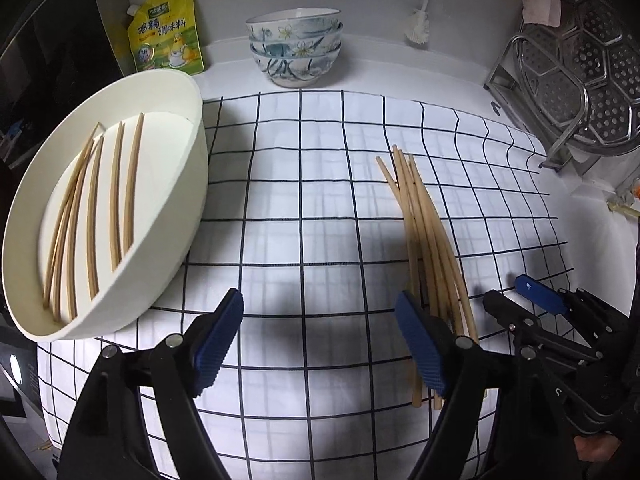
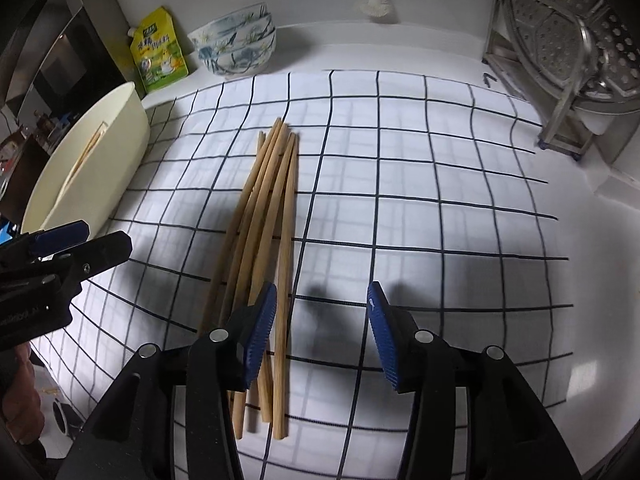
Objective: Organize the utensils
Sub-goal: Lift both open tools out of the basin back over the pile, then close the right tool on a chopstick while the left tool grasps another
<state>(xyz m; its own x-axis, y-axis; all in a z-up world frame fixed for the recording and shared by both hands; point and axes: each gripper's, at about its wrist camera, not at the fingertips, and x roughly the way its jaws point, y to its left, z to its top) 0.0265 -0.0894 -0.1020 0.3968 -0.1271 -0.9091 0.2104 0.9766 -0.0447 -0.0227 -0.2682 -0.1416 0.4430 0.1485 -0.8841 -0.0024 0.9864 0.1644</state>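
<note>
A bundle of several wooden chopsticks [image 1: 424, 232] lies on the checked cloth [image 1: 304, 168]; in the right wrist view the bundle [image 2: 272, 216] runs away from the camera. To the left stands a cream tub [image 1: 192, 184] with several more chopsticks [image 1: 96, 208] in it. My left gripper [image 1: 320, 340] is open over bare cloth, and its right finger hides the bundle's near end. My right gripper [image 2: 322, 332] is open with nothing between its fingers, just right of the bundle. Its left finger overlaps the near ends. Each gripper shows in the other's view: right gripper [image 1: 516, 296], left gripper [image 2: 106, 238].
A stack of patterned bowls [image 1: 296, 48] and a yellow seasoning pouch [image 1: 166, 32] stand at the back by the wall. A metal rack with a steamer plate [image 1: 576, 72] stands at the right. A white brush [image 1: 418, 24] hangs on the wall. A dark appliance [image 2: 52, 52] is at the left.
</note>
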